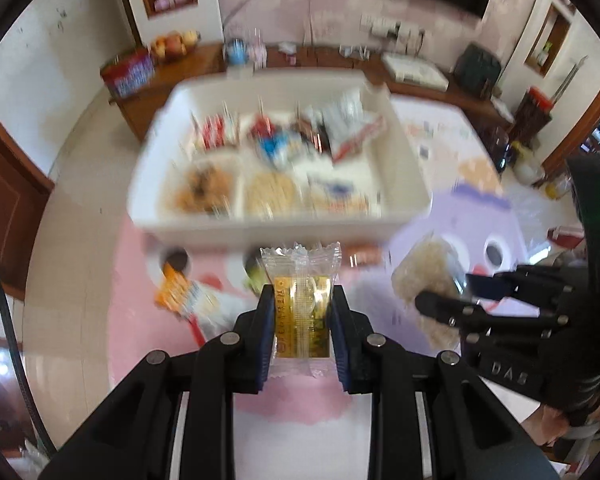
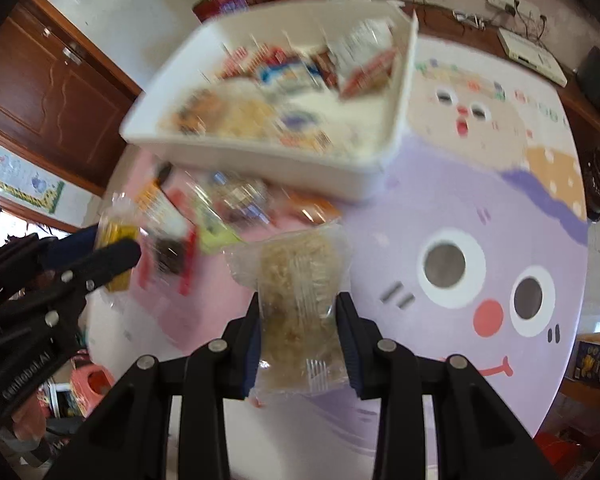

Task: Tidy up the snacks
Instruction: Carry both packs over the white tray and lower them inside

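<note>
Snacks are gripped in both claws above a round tabletop point(image 2: 480, 208) covered with a pink and lilac cartoon print. The left gripper point(image 1: 302, 320) pinches a clear-wrapped yellow snack packet point(image 1: 300, 300) between its blue pads, the packet standing upright with its crimped top edge free. The right gripper point(image 2: 298, 340) is clamped on a clear bag of pale crumbly snack point(image 2: 296, 280), which rises between the fingers and bulges above them. Both packets hang clear of the tabletop, just short of a white divided bin point(image 1: 284, 224) that sits toward the far edge of the tabletop. The bin's compartments hold blurred wrappers in red, blue and white at the back and pale biscuit-like packs at the front. More loose snack packets point(image 2: 228, 204) lie scattered on the pink part of the tabletop beside the bin's near wall, among them an orange one point(image 1: 180, 292).
</note>
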A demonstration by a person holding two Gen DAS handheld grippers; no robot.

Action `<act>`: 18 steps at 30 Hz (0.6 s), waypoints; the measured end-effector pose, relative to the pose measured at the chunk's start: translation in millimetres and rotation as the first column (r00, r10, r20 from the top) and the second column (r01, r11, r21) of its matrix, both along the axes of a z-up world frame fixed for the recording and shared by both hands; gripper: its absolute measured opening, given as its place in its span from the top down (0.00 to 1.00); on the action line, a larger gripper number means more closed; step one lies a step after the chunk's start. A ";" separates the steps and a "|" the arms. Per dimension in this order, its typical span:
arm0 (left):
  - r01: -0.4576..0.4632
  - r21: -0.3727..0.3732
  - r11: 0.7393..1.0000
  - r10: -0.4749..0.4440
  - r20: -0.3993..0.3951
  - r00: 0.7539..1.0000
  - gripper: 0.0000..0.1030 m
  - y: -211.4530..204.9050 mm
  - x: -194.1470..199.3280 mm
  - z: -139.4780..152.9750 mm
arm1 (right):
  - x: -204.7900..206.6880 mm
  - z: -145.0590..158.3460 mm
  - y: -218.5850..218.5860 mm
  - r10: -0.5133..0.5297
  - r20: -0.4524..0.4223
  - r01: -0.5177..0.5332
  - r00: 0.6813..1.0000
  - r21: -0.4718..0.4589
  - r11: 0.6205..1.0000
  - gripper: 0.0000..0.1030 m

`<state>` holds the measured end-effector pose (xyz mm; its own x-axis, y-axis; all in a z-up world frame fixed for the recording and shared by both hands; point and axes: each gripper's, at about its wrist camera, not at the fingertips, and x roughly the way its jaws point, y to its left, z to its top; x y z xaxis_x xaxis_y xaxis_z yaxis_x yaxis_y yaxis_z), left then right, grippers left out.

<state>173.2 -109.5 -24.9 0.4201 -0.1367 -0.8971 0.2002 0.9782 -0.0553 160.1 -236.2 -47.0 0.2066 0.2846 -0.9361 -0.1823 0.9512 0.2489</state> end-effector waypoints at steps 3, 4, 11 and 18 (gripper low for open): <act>0.020 -0.010 1.000 -0.020 0.074 0.997 0.77 17.1 9.8 36.6 | 9.3 38.0 8.1 -0.028 0.068 0.026 0.997 0.021 0.999 0.66; 0.030 -0.013 0.999 -0.029 0.105 0.994 0.77 21.9 15.0 51.0 | 13.1 49.5 12.4 -0.037 0.091 0.035 0.995 0.026 0.999 0.66; 0.058 -0.002 0.998 -0.056 0.230 0.972 0.77 46.1 48.5 113.0 | 36.9 129.5 38.1 -0.097 0.258 0.088 0.961 0.045 0.995 0.66; 0.087 0.015 0.996 -0.087 0.301 0.950 0.77 60.8 80.3 149.5 | 59.8 189.2 46.1 -0.170 0.372 0.169 0.913 0.035 0.985 0.66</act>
<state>253.6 -48.7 124.6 0.6574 -0.1836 -0.7309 0.2917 0.9562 0.0222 219.9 -190.1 142.1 0.5853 0.2159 -0.7816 -0.0982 0.9757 0.1959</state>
